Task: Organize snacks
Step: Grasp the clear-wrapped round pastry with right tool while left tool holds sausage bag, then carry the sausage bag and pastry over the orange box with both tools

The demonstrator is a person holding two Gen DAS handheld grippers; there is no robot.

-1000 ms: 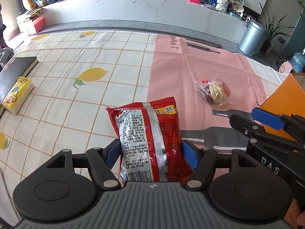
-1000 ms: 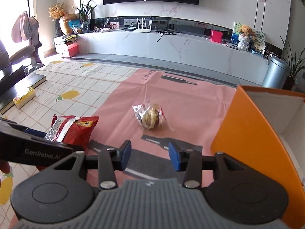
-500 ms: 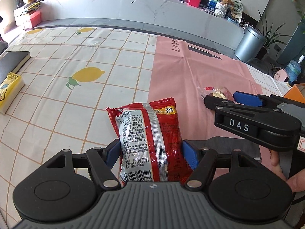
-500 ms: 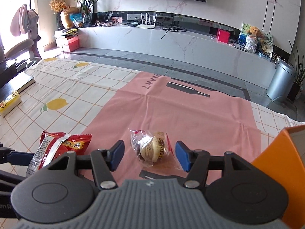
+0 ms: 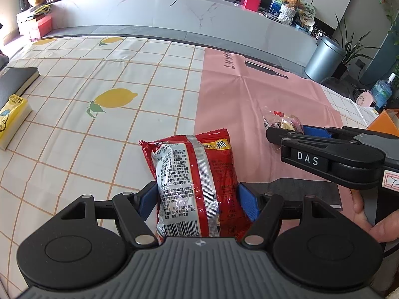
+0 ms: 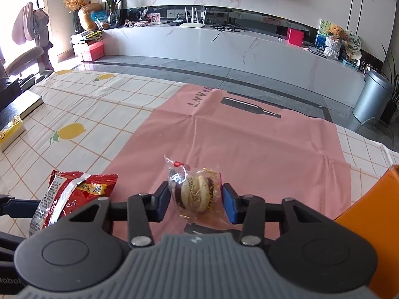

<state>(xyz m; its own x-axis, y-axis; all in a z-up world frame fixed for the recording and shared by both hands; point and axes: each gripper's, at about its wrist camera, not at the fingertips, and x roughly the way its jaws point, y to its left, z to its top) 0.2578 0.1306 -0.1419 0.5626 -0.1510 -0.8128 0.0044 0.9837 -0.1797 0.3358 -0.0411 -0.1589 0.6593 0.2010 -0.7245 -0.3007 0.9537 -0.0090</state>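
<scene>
The left gripper (image 5: 197, 199) squeezes a red snack bag (image 5: 194, 182) above the lemon cloth (image 5: 74, 129). Beside it, the right gripper (image 6: 195, 203) is spread wide around a clear-wrapped cookie (image 6: 195, 190) lying on the pink mat (image 6: 249, 144). An orange box (image 6: 369, 224) stands at the far right.

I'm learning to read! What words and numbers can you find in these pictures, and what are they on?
"DAS": white letters on the black right gripper.
"脆": on the red foil snack bag held by the left gripper; its small print is unreadable.
"Robot": partly cut off, on the left gripper's side.
Pink cloth lettering: upside down, unclear.
Clear cookie packet digits: too blurred.
</scene>
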